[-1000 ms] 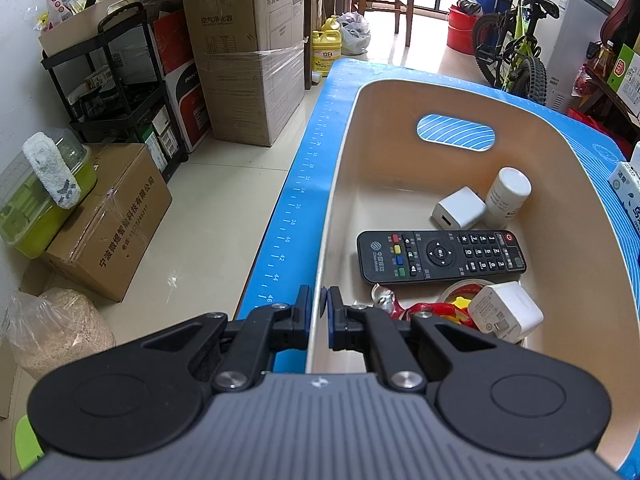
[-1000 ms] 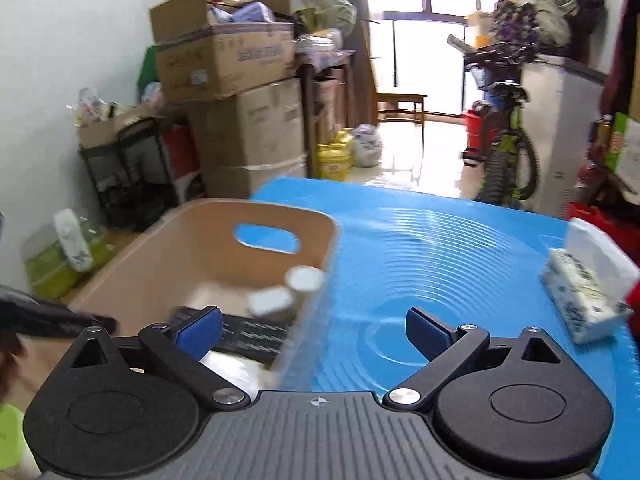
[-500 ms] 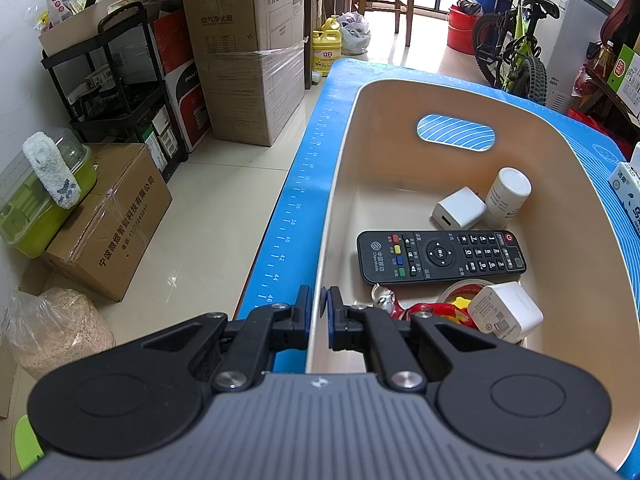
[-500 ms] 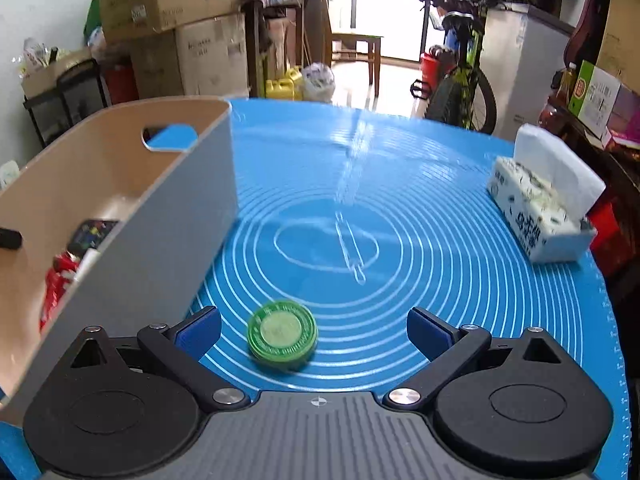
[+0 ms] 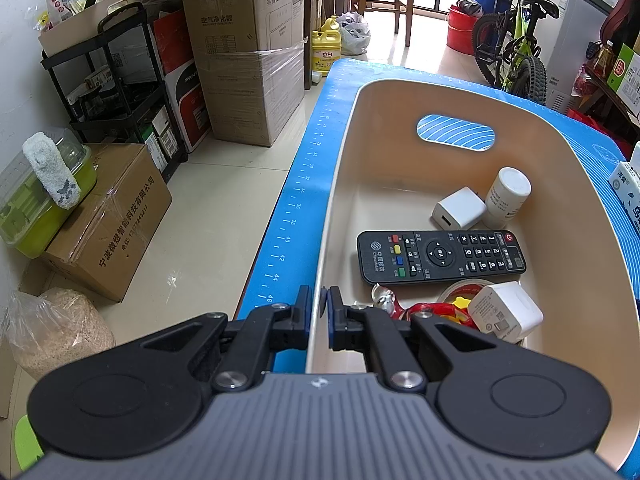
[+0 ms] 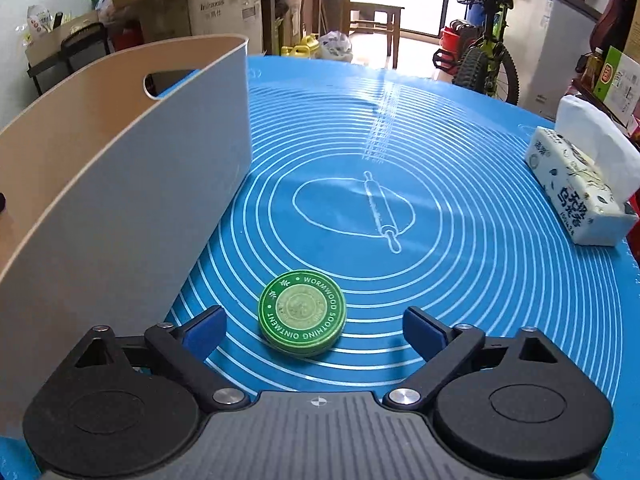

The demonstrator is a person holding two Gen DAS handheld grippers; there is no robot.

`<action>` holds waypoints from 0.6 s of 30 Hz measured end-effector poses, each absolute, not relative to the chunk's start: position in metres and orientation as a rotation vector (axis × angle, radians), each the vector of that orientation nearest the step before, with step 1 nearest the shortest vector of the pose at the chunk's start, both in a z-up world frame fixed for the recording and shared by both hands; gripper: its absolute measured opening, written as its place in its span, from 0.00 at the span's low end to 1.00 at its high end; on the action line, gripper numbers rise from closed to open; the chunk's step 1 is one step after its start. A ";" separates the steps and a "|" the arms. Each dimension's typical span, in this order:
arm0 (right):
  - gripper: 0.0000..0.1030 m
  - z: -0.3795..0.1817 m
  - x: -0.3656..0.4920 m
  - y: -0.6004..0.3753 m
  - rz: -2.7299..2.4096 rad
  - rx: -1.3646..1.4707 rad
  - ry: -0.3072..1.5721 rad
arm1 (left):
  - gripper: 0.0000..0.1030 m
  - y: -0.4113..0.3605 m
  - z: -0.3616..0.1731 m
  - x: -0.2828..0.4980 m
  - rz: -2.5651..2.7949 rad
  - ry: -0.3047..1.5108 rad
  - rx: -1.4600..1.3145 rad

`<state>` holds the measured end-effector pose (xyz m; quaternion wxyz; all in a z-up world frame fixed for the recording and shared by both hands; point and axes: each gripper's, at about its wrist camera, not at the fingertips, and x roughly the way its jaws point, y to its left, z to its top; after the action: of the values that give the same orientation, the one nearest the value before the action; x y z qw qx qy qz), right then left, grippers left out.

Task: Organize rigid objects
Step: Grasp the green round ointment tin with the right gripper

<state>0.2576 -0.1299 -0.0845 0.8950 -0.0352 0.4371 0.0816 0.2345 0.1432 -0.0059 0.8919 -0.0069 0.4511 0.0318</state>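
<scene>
Green ointment tin [image 6: 302, 313] lies flat on the blue mat [image 6: 460, 280] of the worktop, between the right gripper [image 6: 315, 330] jaws, which are wide & closing w/ neither pad touching it yet. Beige bin [image 6: 120, 200] stands at the tin's 10 o'clock, close by; tissue pack [image 6: 576, 192] sits far off at 2 o'clock. Left gripper [image 5: 319, 312] jaws are clamped on the bin's near rim [image 5: 320, 280], w/ remote [image 5: 440, 256], two white chargers [image 5: 458, 208] & a white bottle [image 5: 506, 198] inside.

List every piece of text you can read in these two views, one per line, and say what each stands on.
"WORMWOOD SOOTHING OINTMENT": lid of the green tin
"China Mobile": black remote
"Inhaxss" (uncertain): large cardboard box
"32" to "46": ruler scale on the blue mat
Chinese print on the brown floor carton and the tissue pack: present, not transcribed
Print on the white bottle and charger: too small
</scene>
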 end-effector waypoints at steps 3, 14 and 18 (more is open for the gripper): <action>0.79 -0.088 0.261 -0.127 0.169 -0.070 0.914 | 0.09 0.143 -0.006 0.234 0.066 0.936 -0.013; 0.53 -0.084 0.253 -0.135 0.168 -0.060 0.871 | 0.09 0.143 -0.006 0.234 0.066 0.936 -0.014; 0.53 -0.077 0.248 -0.136 0.161 -0.075 0.832 | 0.09 0.143 -0.006 0.234 0.066 0.936 -0.014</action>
<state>0.2477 -0.1358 -0.0772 0.9109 -0.0362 0.4035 0.0780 0.2343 0.1432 -0.0060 0.8919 -0.0066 0.4510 0.0317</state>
